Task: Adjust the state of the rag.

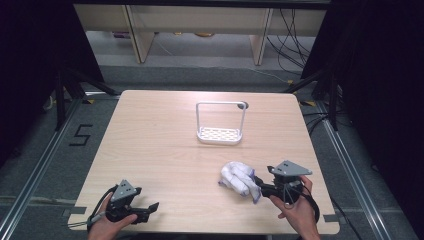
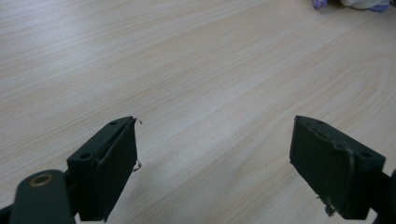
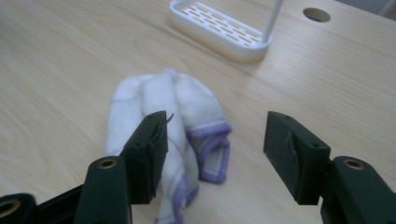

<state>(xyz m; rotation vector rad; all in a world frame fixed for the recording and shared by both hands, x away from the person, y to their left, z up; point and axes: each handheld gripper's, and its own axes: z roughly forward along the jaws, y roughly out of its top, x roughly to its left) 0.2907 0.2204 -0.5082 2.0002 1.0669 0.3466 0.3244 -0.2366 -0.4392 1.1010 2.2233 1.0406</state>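
- Crumpled white cloth (image 1: 241, 179) with purple trim lying on the bench (image 1: 165, 150), toward its near right edge, just ahead of the right gripper (image 3: 212, 144).
- Right gripper released, jaws spread, left jaw over the cloth's near end.
- Long axis running away from that gripper, toward the white rack (image 1: 220, 123).
- Left gripper (image 2: 212, 163) released too, well apart, over bare wood.

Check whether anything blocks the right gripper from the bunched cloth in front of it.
Nothing visible does. The right gripper is open, its jaws right at the near end of the white cloth; bare table lies around it.
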